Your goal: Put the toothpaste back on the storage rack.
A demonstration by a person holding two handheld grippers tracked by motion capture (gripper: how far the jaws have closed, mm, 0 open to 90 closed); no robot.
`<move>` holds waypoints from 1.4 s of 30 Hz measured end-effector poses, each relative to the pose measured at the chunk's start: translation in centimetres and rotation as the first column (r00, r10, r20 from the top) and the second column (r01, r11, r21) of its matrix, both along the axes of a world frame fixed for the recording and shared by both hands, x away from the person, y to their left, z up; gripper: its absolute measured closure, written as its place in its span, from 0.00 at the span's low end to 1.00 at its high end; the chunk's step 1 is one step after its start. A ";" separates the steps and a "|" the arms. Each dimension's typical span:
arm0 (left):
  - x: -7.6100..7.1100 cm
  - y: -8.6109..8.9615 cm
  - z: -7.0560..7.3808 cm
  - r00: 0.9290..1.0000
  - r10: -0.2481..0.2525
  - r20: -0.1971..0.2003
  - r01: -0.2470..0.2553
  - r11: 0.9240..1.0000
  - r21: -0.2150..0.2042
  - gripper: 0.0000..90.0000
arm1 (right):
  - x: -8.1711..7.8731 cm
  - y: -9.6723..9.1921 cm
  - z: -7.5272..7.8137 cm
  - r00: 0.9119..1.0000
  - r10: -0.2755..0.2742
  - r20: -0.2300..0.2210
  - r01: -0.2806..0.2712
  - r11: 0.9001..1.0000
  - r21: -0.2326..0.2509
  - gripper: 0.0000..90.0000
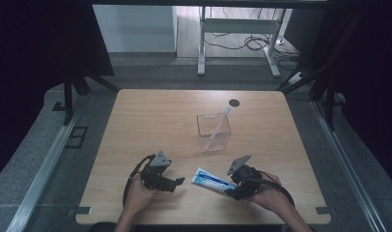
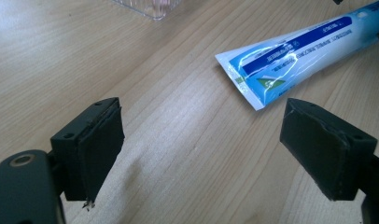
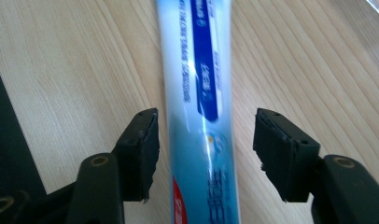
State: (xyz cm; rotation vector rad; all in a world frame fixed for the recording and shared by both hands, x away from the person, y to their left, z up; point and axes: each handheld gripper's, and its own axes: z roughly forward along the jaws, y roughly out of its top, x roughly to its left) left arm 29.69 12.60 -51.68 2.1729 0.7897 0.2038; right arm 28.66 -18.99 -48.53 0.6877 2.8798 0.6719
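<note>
A blue and white toothpaste tube [image 1: 211, 181] lies flat on the wooden table [image 1: 150, 121] near the front edge. My right gripper [image 1: 236, 187] straddles its cap end: in the right gripper view the tube [image 3: 204, 116] runs between the two jaws, which stand open with gaps on both sides. My left gripper [image 1: 177, 182] is open just left of the tube's crimped flat end [image 2: 253, 88], nothing between its pads [image 2: 101, 149]. A clear plastic cup [image 1: 214, 132] stands mid-table with a pale toothbrush [image 1: 219, 126] leaning in it.
A small dark round hole [image 1: 234, 103] sits in the table top behind the cup. The cup's base edge [image 2: 148, 7] shows at the top of the left gripper view. Black curtains and metal frame legs flank the table.
</note>
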 end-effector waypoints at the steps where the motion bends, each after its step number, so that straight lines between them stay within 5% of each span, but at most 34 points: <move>1: 0.1 0.0 -0.1 1.000 -0.002 -0.003 0.002 1.000 0.006 0.15 | 0.1 0.2 -0.1 1.000 0.010 0.000 -0.010 1.000 -0.005 0.45; 9: 0.3 0.3 -0.5 1.000 0.007 -0.015 -0.006 1.000 0.014 0.15 | 0.7 1.8 -0.9 0.998 0.068 0.005 -0.067 0.993 -0.099 0.46; 20: 0.3 0.2 -0.6 1.000 0.001 -0.021 -0.001 1.000 0.014 0.15 | 1.2 3.0 -1.6 0.993 0.119 -0.019 -0.120 0.982 -0.145 0.54; 33: 0.3 0.2 -0.6 1.000 0.001 -0.023 -0.001 1.000 0.020 0.16 | 1.4 3.2 -0.9 0.997 0.009 -0.073 -0.021 0.987 -0.158 0.76; 42: 0.3 0.3 -0.6 1.000 0.000 -0.018 0.000 1.000 0.014 0.16 | 0.9 2.4 -0.8 0.997 -0.019 -0.075 0.012 0.996 -0.083 0.80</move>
